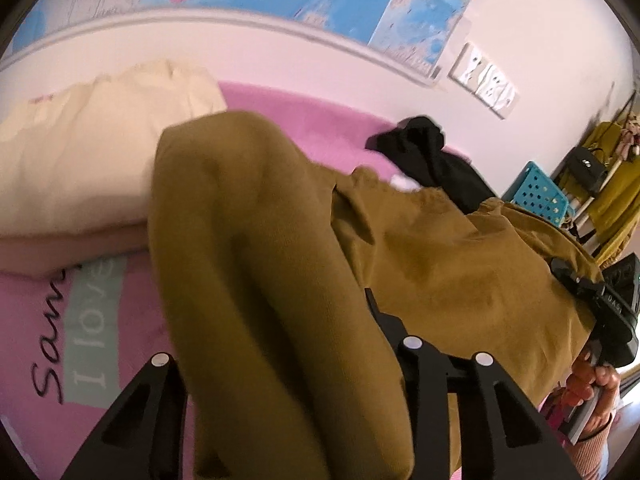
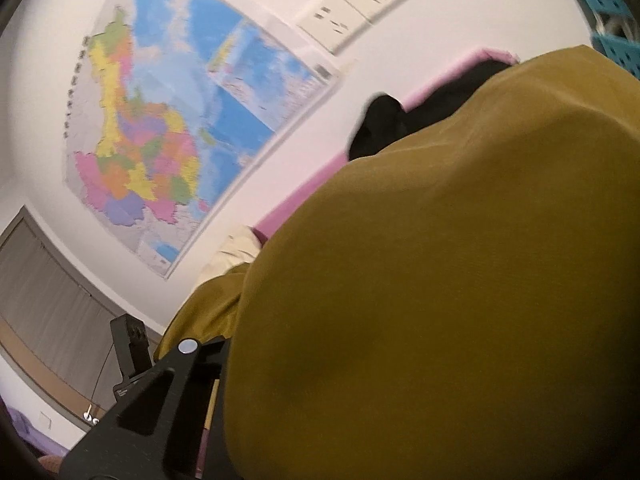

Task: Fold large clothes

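Both the left gripper [image 1: 280,360] and right gripper [image 2: 320,380] clench the mustard garment [image 1: 440,264] above the pink bedspread [image 1: 132,320].

One mustard garment [image 1: 420,248], one black garment [image 1: 432,160], one cream pillow [image 1: 88,152], one wall map [image 2: 168,120].

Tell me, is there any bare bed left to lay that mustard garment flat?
Some: a pink sheet strip lower left, between the cream pillow and the mustard garment, and a patch by the wall, between pillow and black clothing. The right side is crowded with garment, black clothing and a turquoise basket.
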